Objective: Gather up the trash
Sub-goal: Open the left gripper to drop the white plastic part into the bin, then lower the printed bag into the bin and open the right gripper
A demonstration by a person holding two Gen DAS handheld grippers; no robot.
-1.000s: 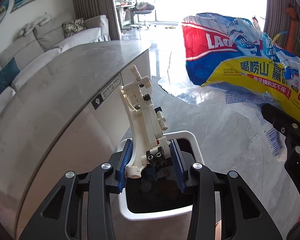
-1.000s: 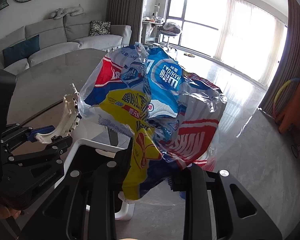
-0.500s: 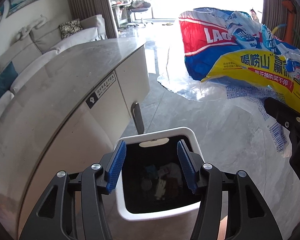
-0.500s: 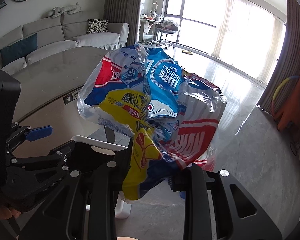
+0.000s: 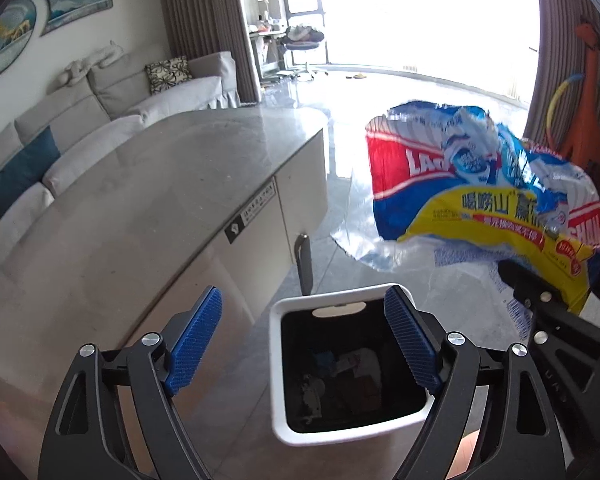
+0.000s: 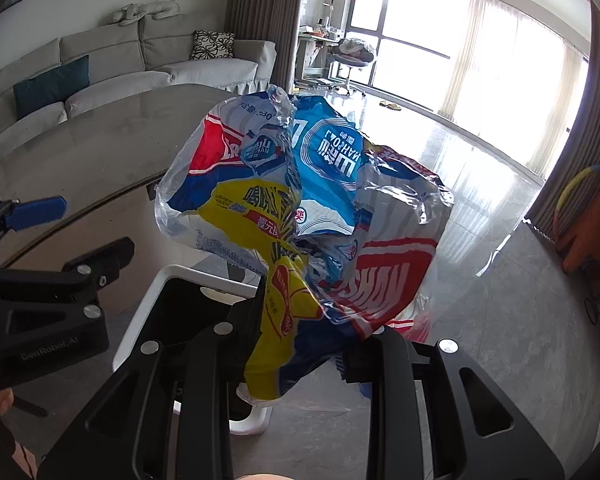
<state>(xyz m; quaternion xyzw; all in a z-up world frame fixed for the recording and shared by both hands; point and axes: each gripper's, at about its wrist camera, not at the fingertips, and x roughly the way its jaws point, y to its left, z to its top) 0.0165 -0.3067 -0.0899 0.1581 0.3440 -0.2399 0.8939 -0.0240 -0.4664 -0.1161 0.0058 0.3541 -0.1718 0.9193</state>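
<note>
A white trash bin [image 5: 278,364] with a black inside stands on the floor beside the table, with several scraps [image 5: 340,368] at its bottom. My left gripper [image 5: 302,300] hangs above the bin, its jaws opening wide with nothing between the blue pads [image 5: 196,336]. A crumpled red, blue and yellow plastic wrapper [image 6: 300,208] is held over the bin's rim [image 6: 140,320] with my right gripper [image 6: 312,320] shut on its lower end. The wrapper [image 5: 480,184] and the right gripper [image 5: 540,300] also show at the right of the left wrist view. The left gripper [image 6: 76,232] sits at the left edge of the right wrist view.
A grey stone-topped table [image 5: 140,200] curves along the left, close to the bin. A metal leg [image 5: 304,264] stands just behind the bin. A pale sofa [image 5: 100,120] lies beyond the table. An orange dinosaur toy with a hoop [image 5: 588,92] stands far right on the glossy floor.
The left gripper let go of a white plastic piece, which is gone from its jaws. The jaws spread wide and the gripper rose a little. The right gripper still holds the wrapper.
</note>
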